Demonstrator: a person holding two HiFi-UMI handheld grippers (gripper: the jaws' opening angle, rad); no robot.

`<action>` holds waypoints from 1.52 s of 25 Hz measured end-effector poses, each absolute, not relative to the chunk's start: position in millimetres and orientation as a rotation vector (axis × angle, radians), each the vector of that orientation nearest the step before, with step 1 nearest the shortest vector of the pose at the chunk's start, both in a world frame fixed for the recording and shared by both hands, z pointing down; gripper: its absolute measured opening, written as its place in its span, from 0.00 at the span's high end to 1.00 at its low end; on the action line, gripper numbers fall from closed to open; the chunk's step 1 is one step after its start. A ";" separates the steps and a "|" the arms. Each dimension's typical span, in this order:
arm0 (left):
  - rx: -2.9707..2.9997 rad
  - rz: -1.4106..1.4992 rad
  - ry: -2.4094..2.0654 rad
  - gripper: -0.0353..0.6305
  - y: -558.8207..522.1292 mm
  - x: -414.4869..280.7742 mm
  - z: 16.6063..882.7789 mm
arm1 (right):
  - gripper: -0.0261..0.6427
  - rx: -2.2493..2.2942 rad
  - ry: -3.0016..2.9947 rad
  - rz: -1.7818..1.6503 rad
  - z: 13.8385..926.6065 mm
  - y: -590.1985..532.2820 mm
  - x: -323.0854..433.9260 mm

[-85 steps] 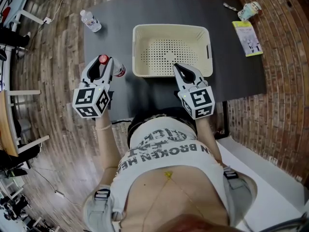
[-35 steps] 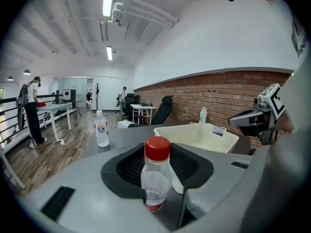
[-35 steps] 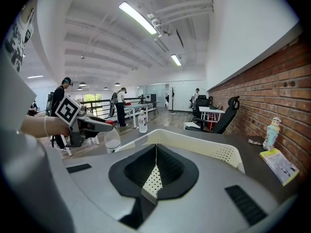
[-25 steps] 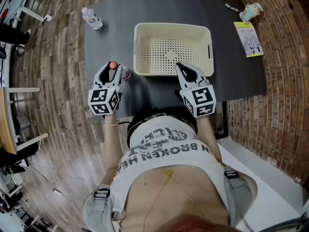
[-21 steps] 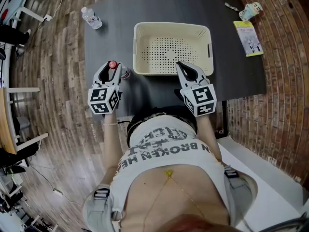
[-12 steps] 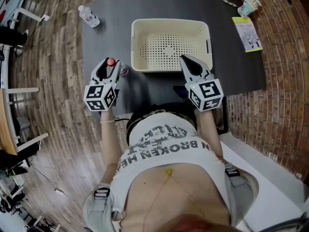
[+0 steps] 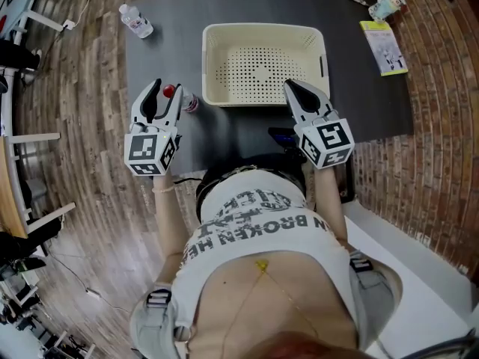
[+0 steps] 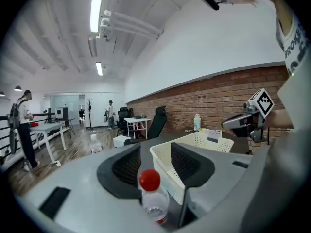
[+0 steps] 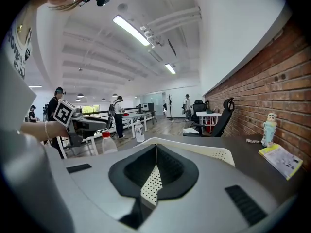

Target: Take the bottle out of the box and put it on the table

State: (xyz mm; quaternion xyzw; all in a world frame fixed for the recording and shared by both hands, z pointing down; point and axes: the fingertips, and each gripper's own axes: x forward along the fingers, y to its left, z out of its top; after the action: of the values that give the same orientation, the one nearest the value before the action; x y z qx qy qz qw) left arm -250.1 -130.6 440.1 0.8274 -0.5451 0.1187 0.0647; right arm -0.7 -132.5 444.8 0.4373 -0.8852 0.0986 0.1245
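Currently:

1. Bottle [image 7: 190,104]: clear, red cap, standing upright on the table [image 7: 224,137], just beside the left near corner of the box [image 7: 262,28]. Long axis vertical.
2. Box: cream, perforated floor, nothing visible inside.
3. Left claw [image 8: 155,145]: spread wide, its jaws having just been opening. The bottle's cap sits low in the gap between them, and neither pad touches it.
4. Right claw [image 9: 155,149]: tips pressed together, holding nothing. It is at the box's right near corner, well apart from the bottle.
5. Governing relation: the bottle lies straight ahead of and below the left claw, within the line of its jaws. The left hand is much the nearer.
6. Judgement: the placing looks complete. A withdrawal would best go upward or straight back, since a sideways swing could catch the cap with a pad and tip the bottle.
7. Also present: a second bottle [image 7: 136,21] near the table's far left corner.
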 end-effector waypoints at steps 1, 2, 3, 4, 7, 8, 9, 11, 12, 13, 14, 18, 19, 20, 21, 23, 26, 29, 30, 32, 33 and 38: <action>2.517 0.348 -1.636 0.68 -129.9 -245.8 434.6 | 0.95 1.273 -2.580 0.288 445.2 -131.8 -1.2; 2.530 0.337 -1.623 0.68 -129.3 -241.4 430.7 | 0.95 1.272 -2.580 0.288 445.6 -131.3 -1.9; 2.540 0.326 -1.609 0.68 -128.7 -237.0 428.2 | 0.95 1.271 -2.580 0.288 445.9 -130.8 -2.6; 2.549 0.318 -1.593 0.68 -128.0 -232.0 426.8 | 0.95 1.270 -2.580 0.289 446.3 -130.4 -3.3; 2.591 0.323 -1.522 0.71 -124.5 -210.9 428.4 | 0.95 1.268 -2.580 0.293 447.5 -129.7 -5.6; 2.606 0.326 -1.502 0.77 -123.0 -202.8 429.6 | 0.95 1.265 -2.582 0.294 447.9 -129.4 -6.6; 2.620 0.319 -1.482 0.90 -121.2 -194.2 430.5 | 0.95 1.261 -2.585 0.293 448.4 -128.8 -7.5; 2.641 0.284 -1.442 0.94 -117.9 -176.0 431.9 | 0.95 1.247 -2.591 0.282 449.0 -126.5 -9.9; 2.646 0.270 -1.420 0.94 -116.3 -166.9 432.9 | 0.95 1.235 -2.595 0.269 448.9 -124.7 -11.9; 2.651 0.262 -1.400 0.94 -114.9 -158.4 433.7 | 0.95 1.222 -2.600 0.254 448.5 -122.9 -14.6; 2.656 0.257 -1.382 0.94 -113.9 -150.8 433.8 | 0.95 1.208 -2.606 0.241 447.8 -121.3 -17.8; 2.671 0.211 -1.318 0.94 -112.3 -129.4 428.6 | 0.95 1.171 -2.660 0.216 439.6 -116.5 -32.1; 2.672 0.197 -1.305 0.94 -112.2 -126.0 426.9 | 0.95 1.166 -2.677 0.210 436.3 -115.5 -35.3; 2.674 0.187 -1.294 0.94 -111.9 -122.9 425.1 | 0.95 1.162 -2.694 0.203 432.8 -114.5 -38.2; 2.677 0.181 -1.286 0.94 -111.4 -120.1 423.3 | 0.95 1.158 -2.708 0.195 429.2 -113.5 -40.9; 2.681 0.174 -1.273 0.94 -110.0 -116.2 420.2 | 0.95 1.146 -2.734 0.178 422.8 -111.6 -46.4; 2.684 0.158 -1.263 0.94 -108.1 -113.3 414.6 | 0.95 1.113 -2.786 0.159 410.9 -108.6 -56.0; 2.695 0.143 -1.255 0.94 -105.9 -109.5 405.6 | 0.95 1.095 -2.833 0.161 397.5 -106.2 -62.0; 2.700 0.140 -1.248 0.94 -105.0 -107.7 402.6 | 0.95 1.091 -2.845 0.161 393.8 -105.2 -63.4; 2.710 0.129 -1.231 0.94 -103.3 -104.6 396.5 | 0.95 1.085 -2.862 0.154 388.1 -103.4 -66.2; 2.715 0.122 -1.224 0.94 -102.6 -103.4 393.2 | 0.95 1.083 -2.868 0.149 385.8 -102.5 -67.5; 2.764 0.124 -1.203 0.94 -99.1 -94.4 375.1 | 0.95 1.087 -2.884 0.137 376.4 -100.9 -68.3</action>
State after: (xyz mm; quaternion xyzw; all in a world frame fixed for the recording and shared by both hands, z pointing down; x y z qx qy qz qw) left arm -94.4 -99.1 375.1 0.9143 -0.3980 0.0411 0.0621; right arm -68.3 -100.9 376.4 0.3522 -0.9345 0.0442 0.0281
